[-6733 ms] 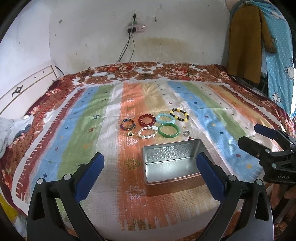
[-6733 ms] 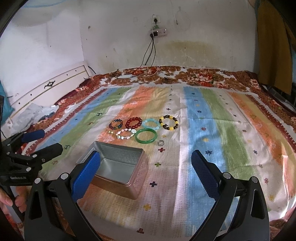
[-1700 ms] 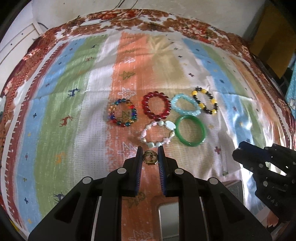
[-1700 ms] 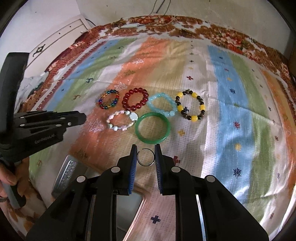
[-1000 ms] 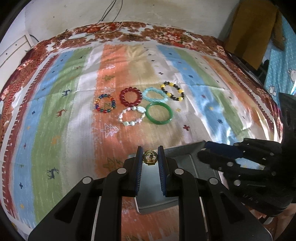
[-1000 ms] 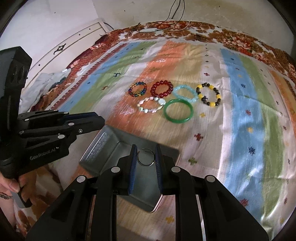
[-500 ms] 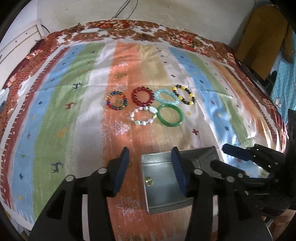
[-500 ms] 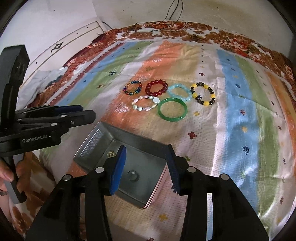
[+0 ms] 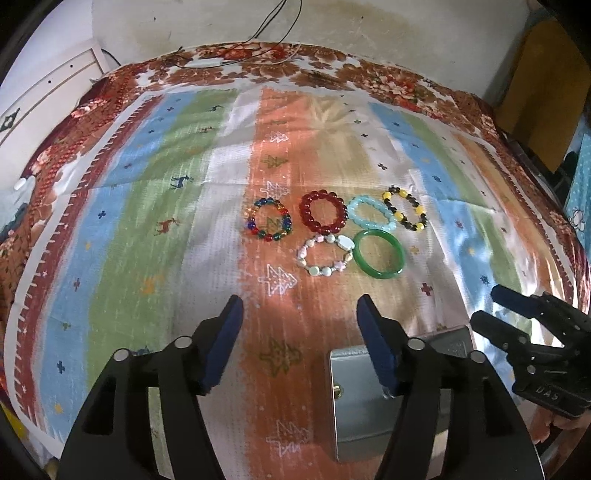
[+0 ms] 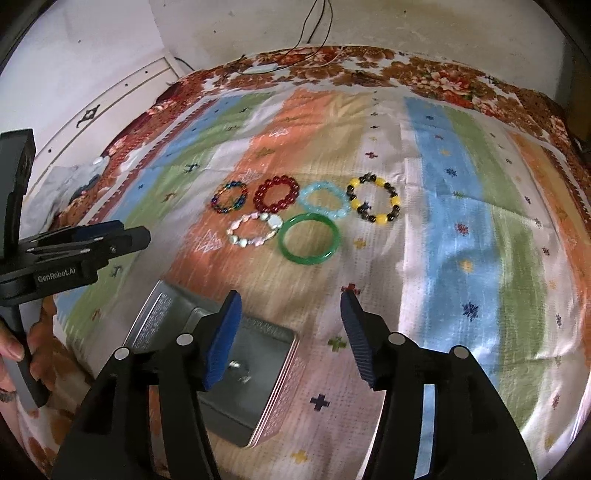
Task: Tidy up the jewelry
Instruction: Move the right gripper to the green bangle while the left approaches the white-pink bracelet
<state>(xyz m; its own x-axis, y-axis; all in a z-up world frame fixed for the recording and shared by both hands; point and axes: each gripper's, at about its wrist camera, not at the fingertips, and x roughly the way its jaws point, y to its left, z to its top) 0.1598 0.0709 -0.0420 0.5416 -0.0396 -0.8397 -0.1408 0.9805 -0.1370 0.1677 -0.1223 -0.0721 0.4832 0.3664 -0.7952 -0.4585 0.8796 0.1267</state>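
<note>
Striped bedspread (image 9: 155, 229) spreads under and ahead of my fingers, printed with small deer, trees, crosses. Floral border (image 9: 280, 70) runs along far edge, well beyond my fingertips. Stained white wall (image 9: 332, 22) behind it; black cables (image 10: 317, 22) hang down wall onto floral border. White headboard (image 10: 110, 99) far off to left of my fingers. Mustard garment (image 9: 543, 92) hangs far right.

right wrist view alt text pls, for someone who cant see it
The open right gripper hovers above a metal tin on a striped bedspread. Six bracelets lie in two rows beyond it. The left gripper reaches in from the left.
</note>
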